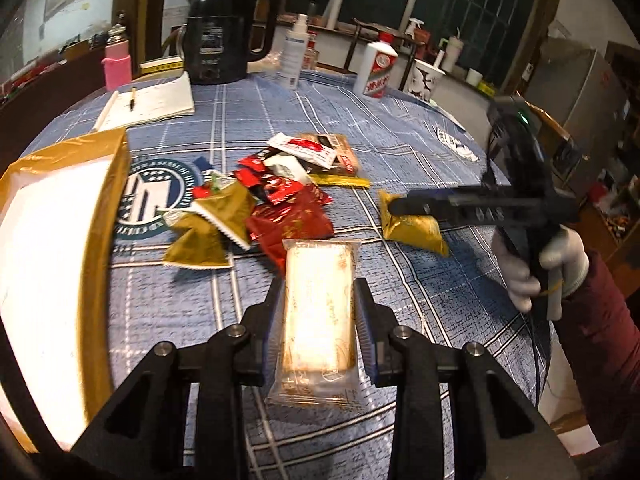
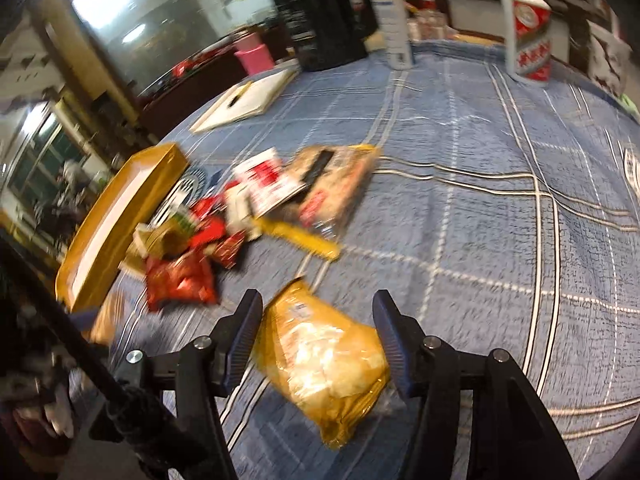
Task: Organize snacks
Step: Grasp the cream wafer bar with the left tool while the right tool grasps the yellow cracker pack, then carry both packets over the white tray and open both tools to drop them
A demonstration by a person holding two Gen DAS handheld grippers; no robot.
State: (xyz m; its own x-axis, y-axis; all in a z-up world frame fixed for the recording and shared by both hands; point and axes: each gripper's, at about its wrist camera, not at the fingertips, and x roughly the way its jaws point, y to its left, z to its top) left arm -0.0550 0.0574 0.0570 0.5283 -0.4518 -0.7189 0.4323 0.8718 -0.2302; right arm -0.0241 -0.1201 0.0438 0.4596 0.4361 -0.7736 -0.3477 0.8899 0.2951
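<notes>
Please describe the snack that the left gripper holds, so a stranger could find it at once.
On the blue checked tablecloth, look nearest the camera, in front of the snack pile. The left gripper clamps a clear-wrapped pale cake bar. It alone is transparent, long and pale.

Snack pile (image 1: 276,196) mid-table; box (image 1: 60,240) left of it; kettle (image 1: 224,32), notebook (image 1: 152,100) behind.

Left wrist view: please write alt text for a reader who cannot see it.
The left tool grips a clear-wrapped pale snack bar above a blue checked tablecloth. Beyond lies a pile of red and gold snack packets, with a gold-rimmed box at the left.
</notes>
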